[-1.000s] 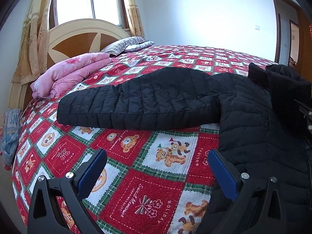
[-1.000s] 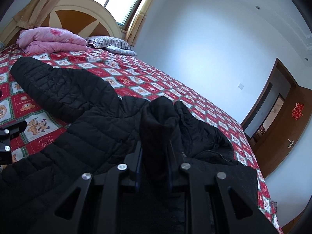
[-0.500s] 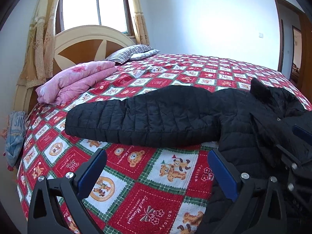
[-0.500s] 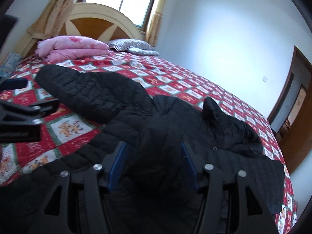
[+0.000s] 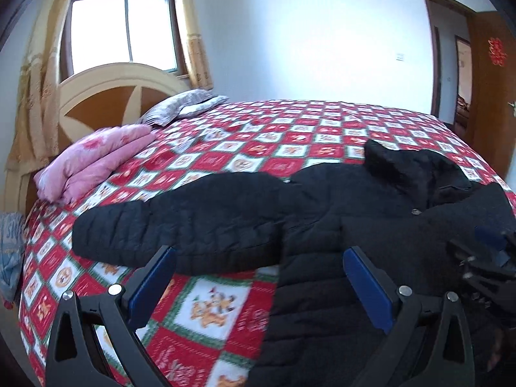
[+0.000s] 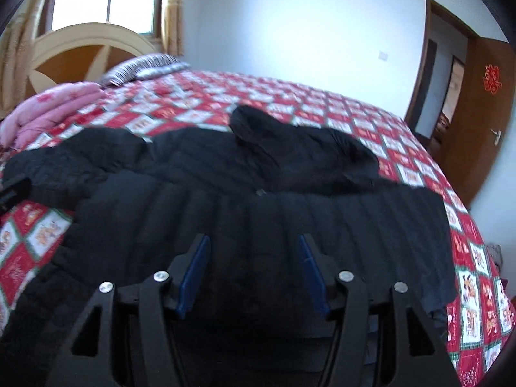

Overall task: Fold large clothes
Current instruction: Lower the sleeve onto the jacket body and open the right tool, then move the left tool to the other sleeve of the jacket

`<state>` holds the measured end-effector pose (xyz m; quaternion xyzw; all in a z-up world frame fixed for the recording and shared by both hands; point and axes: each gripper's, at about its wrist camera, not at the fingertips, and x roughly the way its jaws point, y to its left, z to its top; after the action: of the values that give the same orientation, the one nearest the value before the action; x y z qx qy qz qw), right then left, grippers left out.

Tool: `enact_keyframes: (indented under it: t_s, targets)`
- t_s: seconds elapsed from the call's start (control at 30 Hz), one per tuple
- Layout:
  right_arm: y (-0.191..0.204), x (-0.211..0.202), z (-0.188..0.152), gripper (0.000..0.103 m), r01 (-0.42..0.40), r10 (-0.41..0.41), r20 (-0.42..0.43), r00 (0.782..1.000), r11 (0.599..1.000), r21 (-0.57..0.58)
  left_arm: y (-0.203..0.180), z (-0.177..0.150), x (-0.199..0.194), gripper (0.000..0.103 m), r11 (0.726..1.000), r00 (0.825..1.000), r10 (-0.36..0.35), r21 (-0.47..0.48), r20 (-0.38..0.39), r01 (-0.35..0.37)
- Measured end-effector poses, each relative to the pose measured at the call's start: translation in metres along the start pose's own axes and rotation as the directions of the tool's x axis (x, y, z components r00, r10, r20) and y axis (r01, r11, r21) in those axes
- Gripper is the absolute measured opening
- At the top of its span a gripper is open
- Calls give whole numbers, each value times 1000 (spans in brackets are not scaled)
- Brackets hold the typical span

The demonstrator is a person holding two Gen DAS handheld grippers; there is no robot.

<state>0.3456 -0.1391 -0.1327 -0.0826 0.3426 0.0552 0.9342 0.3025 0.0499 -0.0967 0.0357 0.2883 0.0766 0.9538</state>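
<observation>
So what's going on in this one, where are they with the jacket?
A person with a handheld gripper in each hand is folding a black quilted jacket laid out on a bed with a red patchwork cover. One sleeve lies stretched out toward the headboard; the other side looks already folded across the body. The right gripper has just opened and is empty above the jacket. The left gripper is open too, holding nothing, near the outstretched sleeve, probably next.
</observation>
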Motion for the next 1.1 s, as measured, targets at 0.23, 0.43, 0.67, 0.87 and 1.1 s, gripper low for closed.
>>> enact_keyframes:
  t_s: [0.23,0.43,0.67,0.87,1.1]
  targets:
    - [-4,30,-13,61,-53,57,-109,992,998,40,-61,-8,40,102,994,999,22,112,-50,-16]
    - [-64,-1,-3,59,-54,57,-14,998,986,158,-74,-16,67,102,991,995,39,135,-91,-27]
    - [-159,26,4,59,161,-144,-81,986,950,268,-77,-20,77,102,989,993,42,143,-110,-26]
    - [-184,58,-17,59,173,-132,-162,978,946,275,-78,-20,80,102,989,992,44,143,-120,-27]
    - [-187,67,-21,63,162,-111,-193,975,947,276,-78,-22,88,102,991,988,17,131,-155,4]
